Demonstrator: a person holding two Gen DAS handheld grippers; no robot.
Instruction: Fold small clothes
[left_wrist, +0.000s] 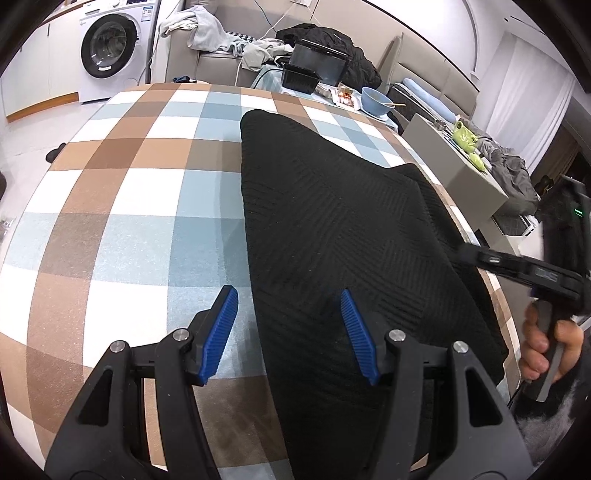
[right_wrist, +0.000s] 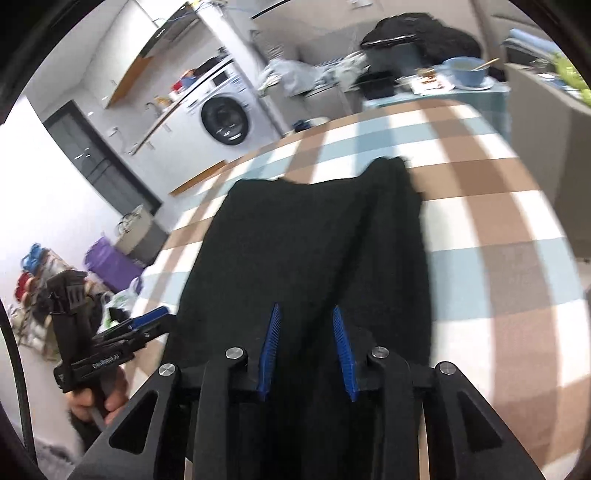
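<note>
Black knit garment (left_wrist: 332, 229) folded on checked tablecloth (left_wrist: 129, 192).

Item count: 1 black knitted garment (left_wrist: 332, 229) on 1 checked tablecloth (left_wrist: 140, 206). 2 handheld grippers: 1 left gripper (left_wrist: 290, 332) and 1 right gripper (right_wrist: 308, 350), each with 2 blue-padded fingers (left_wrist: 221, 328). 1 washing machine (left_wrist: 110, 51). 1 blue bowl (left_wrist: 376, 100). 2 black containers (left_wrist: 300, 76).
</note>
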